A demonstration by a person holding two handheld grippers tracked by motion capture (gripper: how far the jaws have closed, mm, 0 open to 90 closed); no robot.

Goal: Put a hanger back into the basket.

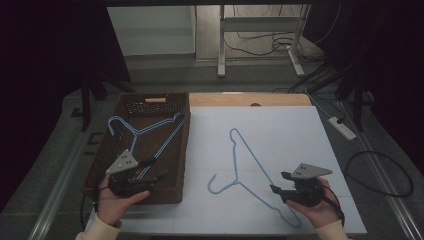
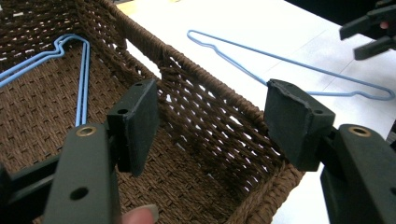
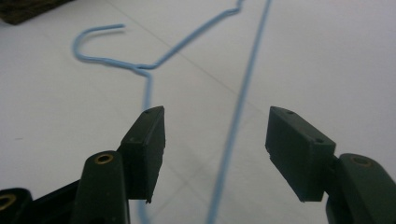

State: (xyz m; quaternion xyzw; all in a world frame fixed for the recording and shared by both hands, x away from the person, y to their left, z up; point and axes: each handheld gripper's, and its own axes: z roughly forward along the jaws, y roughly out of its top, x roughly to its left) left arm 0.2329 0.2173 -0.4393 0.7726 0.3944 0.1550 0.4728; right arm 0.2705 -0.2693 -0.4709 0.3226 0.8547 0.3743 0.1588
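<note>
While the left gripper [image 1: 159, 169] waits inside the woven basket [image 1: 181, 165], the work in hand falls to the right gripper [image 1: 278, 183], which sits at the near right of the white table surface [image 1: 300, 135] with a blue wire hanger [image 1: 248, 150] lying flat in front of it. In the high view the hanger's long bar runs diagonally from far left to near right, ending just beside the right gripper; its hook [image 1: 214, 184] curls toward the basket, well to the gripper's left. In the right gripper view the long bar [image 3: 240, 102] passes lengthwise between the two black jaws, roughly in line with them, so a squeeze would come across the wire. The jaws stand wide with nothing pressed between them; the wire appears to lie below the pads, not touched.

The left gripper's jaws are likewise spread wide and hold nothing; in its own view they straddle the basket wall [image 2: 205, 116], one pad inside, one outside, without gripping it. Other blue hangers [image 1: 145, 131] already lie in the basket.

Judgement: the right gripper is clearly the nearer, and must lower onto the bar before closing.
</note>
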